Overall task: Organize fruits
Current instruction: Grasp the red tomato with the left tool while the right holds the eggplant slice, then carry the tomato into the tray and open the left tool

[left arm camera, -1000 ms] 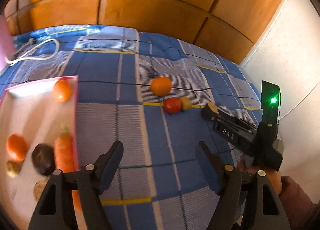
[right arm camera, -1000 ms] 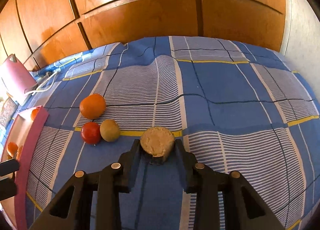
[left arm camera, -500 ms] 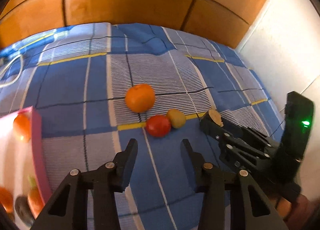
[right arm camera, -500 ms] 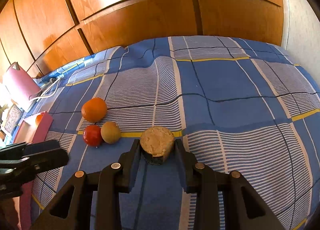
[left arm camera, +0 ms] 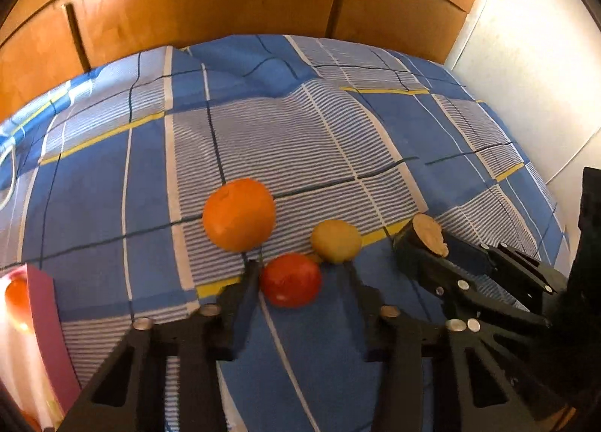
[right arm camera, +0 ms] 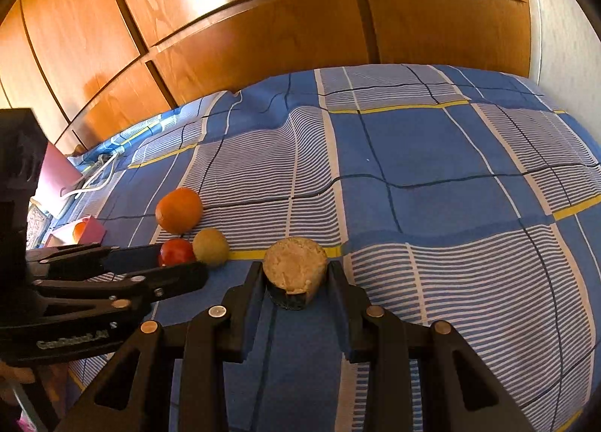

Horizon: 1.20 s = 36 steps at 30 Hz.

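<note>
Left tongs (left arm camera: 300, 274) closing around the tomato (left arm camera: 291, 285), perhaps touching already: squeeze gently, centred; right tongs (right arm camera: 295, 274) grip a brown chunk (right arm camera: 295, 270).

Pink tray (left arm camera: 45, 319) cut off by the left wrist view's left edge, with only one blurred orange fruit (left arm camera: 17, 297) inside showing. White cord (left arm camera: 7, 176) clipped at the same edge. In the right wrist view, tomato (right arm camera: 176, 251) partly hidden behind the left gripper's (right arm camera: 195, 267) finger. Brown cut piece's (right arm camera: 295, 270) underside lost in shadow between the right gripper's (right arm camera: 295, 282) fingers
</note>
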### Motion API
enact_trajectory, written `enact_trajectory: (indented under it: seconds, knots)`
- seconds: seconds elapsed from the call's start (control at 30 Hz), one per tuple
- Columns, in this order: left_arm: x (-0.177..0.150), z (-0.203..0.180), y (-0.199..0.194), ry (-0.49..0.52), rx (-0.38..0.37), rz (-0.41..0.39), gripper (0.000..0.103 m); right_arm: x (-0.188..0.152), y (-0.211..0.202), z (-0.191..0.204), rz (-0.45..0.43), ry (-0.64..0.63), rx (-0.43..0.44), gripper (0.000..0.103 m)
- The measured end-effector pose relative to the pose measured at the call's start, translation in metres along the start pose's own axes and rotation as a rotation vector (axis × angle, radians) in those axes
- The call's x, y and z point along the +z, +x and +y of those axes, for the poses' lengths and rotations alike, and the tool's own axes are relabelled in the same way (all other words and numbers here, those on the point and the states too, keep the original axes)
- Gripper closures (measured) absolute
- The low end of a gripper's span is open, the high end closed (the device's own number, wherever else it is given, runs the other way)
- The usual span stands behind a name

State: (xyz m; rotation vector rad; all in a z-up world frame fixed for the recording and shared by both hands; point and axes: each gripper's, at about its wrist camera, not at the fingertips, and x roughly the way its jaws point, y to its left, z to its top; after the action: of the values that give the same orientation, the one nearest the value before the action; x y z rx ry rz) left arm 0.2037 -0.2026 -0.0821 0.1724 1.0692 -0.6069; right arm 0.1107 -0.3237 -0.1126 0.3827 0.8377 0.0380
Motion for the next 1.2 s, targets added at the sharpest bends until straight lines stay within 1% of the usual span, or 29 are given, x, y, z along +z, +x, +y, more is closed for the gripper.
enact_trajectory:
  seconds: [0.1,0.2,0.43,0.5,0.73,1.03,1.2]
  knots:
    - [-0.003,0.002,-0.002,-0.013,-0.008,-0.005,0.073,0.000,0.000,0.000,0.000,-0.004,-0.003,0.069]
    - [-0.013,0.005,-0.009,-0.036,0.000,-0.009,0.073,-0.001,0.000,0.000,0.001,-0.003,-0.002,0.069]
    - [-0.052,0.010,-0.033,-0.162,0.012,-0.020,0.073,-0.001,0.001,0.002,0.005,-0.014,-0.016,0.069]
    - [-0.062,0.009,-0.039,-0.181,0.013,-0.027,0.073,-0.001,0.001,0.003,0.006,-0.020,-0.023,0.069]
    - [-0.082,0.005,-0.055,-0.182,0.052,-0.034,0.073,-0.001,0.002,0.008,0.010,-0.050,-0.054,0.069]
    - [-0.097,0.000,-0.095,-0.177,0.078,-0.116,0.073,-0.002,0.003,0.018,0.022,-0.115,-0.113,0.069]
    - [-0.106,0.000,-0.115,-0.184,0.079,-0.143,0.073,-0.003,0.002,0.025,0.032,-0.153,-0.137,0.069]
